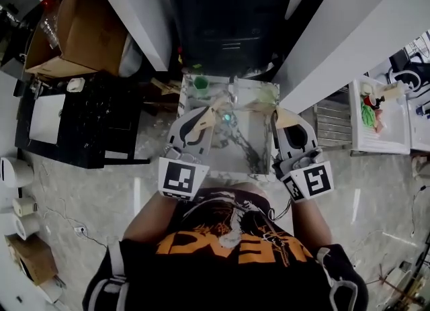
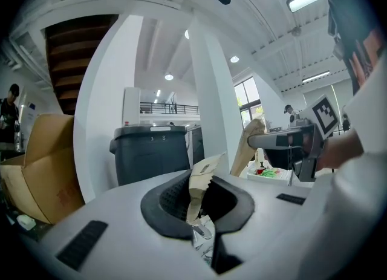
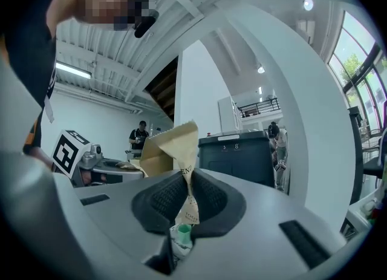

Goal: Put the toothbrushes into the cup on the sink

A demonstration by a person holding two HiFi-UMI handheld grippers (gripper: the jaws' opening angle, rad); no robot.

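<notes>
Both grippers are held up in front of me over the marbled sink (image 1: 255, 158). My left gripper (image 1: 200, 123) is shut on a toothbrush in a tan paper wrapper (image 2: 202, 183); a clear handle end (image 2: 203, 231) shows below the pads. Another wrapped toothbrush (image 3: 184, 173), with a green end (image 3: 181, 232) poking out beneath, is clamped in my right gripper (image 1: 283, 121). Both jaws point upward, toward the ceiling. A green cup (image 1: 200, 83) stands at the sink's far left corner, beyond the left gripper.
A black bin (image 1: 232, 14) stands behind the sink between white pillars. A cardboard box (image 1: 74, 27) and a black cabinet (image 1: 87, 121) lie to the left. At the right is a white table (image 1: 396, 143) with small items. Paper rolls (image 1: 23, 205) sit on the floor.
</notes>
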